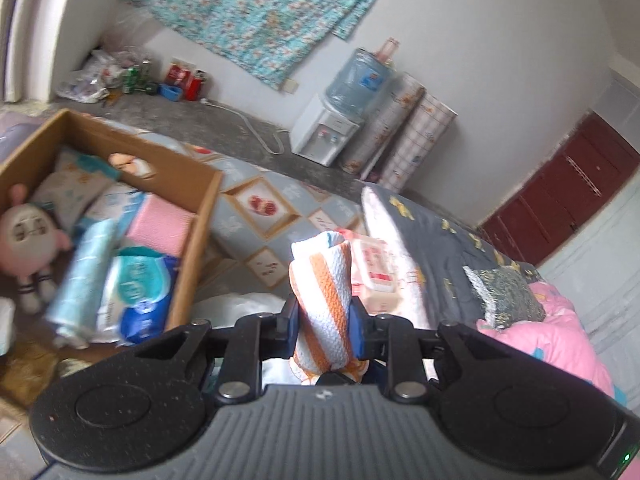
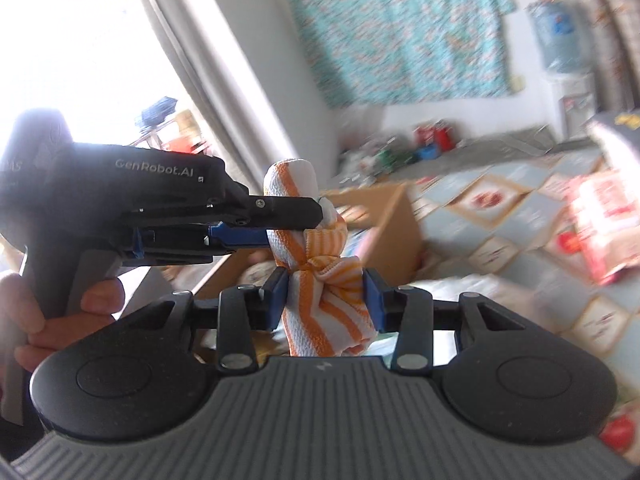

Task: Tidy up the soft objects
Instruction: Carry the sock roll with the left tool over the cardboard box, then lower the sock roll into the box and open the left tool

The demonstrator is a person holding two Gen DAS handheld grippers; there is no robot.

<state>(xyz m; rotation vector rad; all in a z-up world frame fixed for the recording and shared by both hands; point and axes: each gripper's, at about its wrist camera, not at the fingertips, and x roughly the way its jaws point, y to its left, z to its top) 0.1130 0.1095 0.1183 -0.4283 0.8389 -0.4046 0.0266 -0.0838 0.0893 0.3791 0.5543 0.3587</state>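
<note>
Patterned grey floor mat (image 1: 256, 208) lies beyond your left gripper (image 1: 322, 320), clamped on the rolled orange-and-white striped towel (image 1: 324, 300); left of it sits the brown cardboard box (image 1: 200, 216). Your right gripper (image 2: 326, 300) clamps the same towel's lower, bunched end, just beneath the left one's fingers (image 2: 288, 210).

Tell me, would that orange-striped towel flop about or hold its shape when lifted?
Probably floppy: the striped towel bunches and twists where the right gripper and left gripper pinch it. Rolled, it stands up somewhat. Likely light and grippy, given its waffle weave.
</note>
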